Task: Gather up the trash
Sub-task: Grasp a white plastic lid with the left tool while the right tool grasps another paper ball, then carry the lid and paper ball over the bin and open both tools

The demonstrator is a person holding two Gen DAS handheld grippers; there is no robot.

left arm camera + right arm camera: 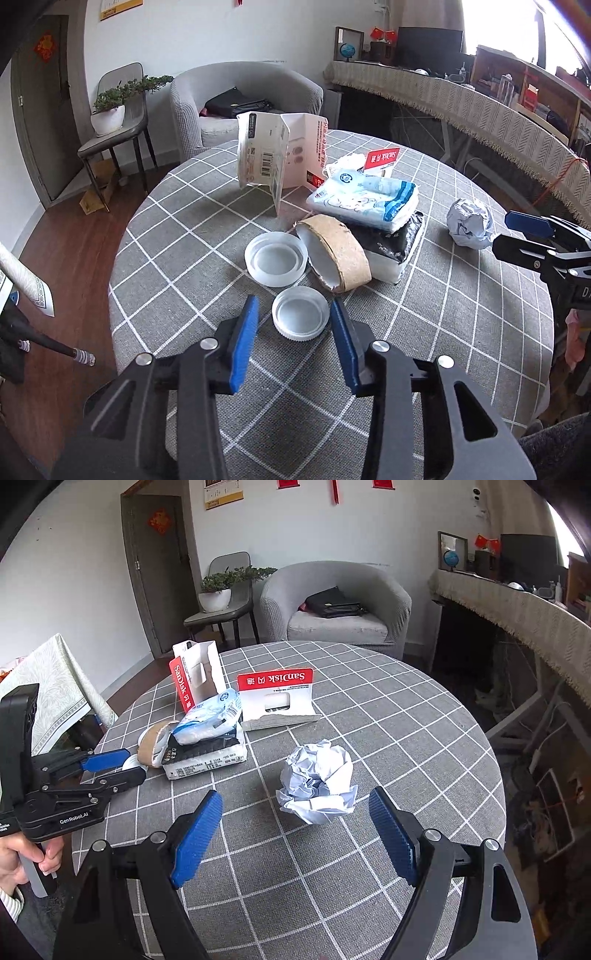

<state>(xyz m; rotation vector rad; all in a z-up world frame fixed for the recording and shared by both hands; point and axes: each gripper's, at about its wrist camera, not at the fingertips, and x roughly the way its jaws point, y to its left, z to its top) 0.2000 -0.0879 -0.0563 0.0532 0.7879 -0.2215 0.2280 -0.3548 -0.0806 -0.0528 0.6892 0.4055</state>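
Left hand-held gripper [293, 314] has its blue pads standing apart on either side of a small white lid [300, 318] lying open side up on the table [192, 221], with gaps at both pads, so nothing is clamped yet. Risk, as a judgement: the lid is shallow and rigid with a ribbed rim, so pads closing too high or off-centre could skate it toward the larger clear lid [276, 260] and cardboard ring [334, 251] just beyond. Right hand-held gripper [295, 805], jaws wide, faces a crumpled paper ball [317, 786], untouched.
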